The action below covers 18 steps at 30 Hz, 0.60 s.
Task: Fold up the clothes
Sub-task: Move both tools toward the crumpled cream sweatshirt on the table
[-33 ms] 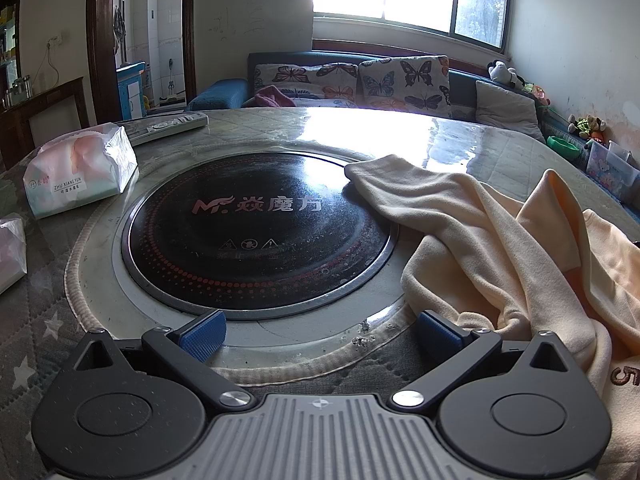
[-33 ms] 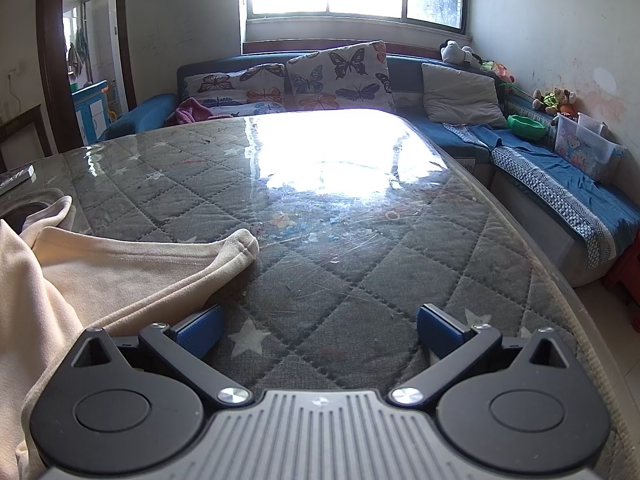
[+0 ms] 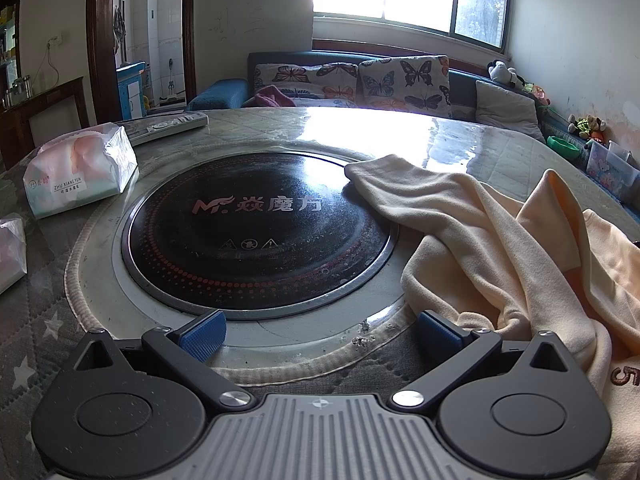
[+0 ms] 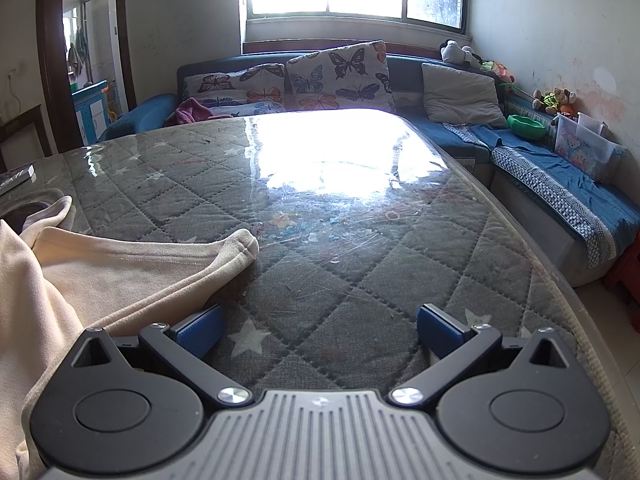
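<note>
A cream sweatshirt (image 3: 500,240) lies crumpled on the right of the round table in the left wrist view, one sleeve reaching onto the black cooktop (image 3: 256,232). My left gripper (image 3: 320,334) is open just above the table's near edge, its right finger close beside the cloth, nothing between the fingers. In the right wrist view the same sweatshirt (image 4: 100,276) fills the left side, a sleeve cuff (image 4: 244,246) pointing right. My right gripper (image 4: 318,328) is open over the quilted table cover (image 4: 360,240), its left finger at the cloth's edge.
A tissue pack (image 3: 80,172), a second pack (image 3: 10,252) and a remote control (image 3: 172,124) lie on the table's left and far side. A blue sofa with butterfly cushions (image 4: 336,76) stands behind. The table's edge (image 4: 560,280) curves down the right.
</note>
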Tool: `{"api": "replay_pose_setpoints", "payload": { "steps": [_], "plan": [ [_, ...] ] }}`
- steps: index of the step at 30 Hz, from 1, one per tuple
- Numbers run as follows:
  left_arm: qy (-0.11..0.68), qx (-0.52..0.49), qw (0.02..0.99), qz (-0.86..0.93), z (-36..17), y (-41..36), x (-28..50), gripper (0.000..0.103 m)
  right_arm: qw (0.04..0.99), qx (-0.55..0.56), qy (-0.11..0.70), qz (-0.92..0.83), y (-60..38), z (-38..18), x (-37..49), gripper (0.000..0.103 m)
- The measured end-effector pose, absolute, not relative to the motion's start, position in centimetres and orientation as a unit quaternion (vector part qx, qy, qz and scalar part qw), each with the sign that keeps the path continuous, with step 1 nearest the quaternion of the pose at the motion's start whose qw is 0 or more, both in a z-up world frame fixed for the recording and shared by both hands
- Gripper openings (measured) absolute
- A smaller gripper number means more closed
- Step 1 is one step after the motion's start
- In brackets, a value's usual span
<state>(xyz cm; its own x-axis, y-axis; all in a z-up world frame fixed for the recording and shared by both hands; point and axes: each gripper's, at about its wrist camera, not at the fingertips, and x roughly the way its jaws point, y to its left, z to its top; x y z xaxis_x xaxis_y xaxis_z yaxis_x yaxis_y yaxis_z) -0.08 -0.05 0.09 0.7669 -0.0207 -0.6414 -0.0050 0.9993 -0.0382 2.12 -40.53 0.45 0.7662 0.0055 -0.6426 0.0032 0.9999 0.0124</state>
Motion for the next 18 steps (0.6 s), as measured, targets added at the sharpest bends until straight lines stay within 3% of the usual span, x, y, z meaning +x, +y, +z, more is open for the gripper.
{"api": "replay_pose_setpoints", "payload": {
  "steps": [18],
  "plan": [
    [0.344, -0.02, 0.939, 0.02, 1.6, -0.8, -2.2, 0.103, 0.953, 0.002, 0.298, 0.054, -39.0, 3.9, -4.2, 0.103]
  ]
}}
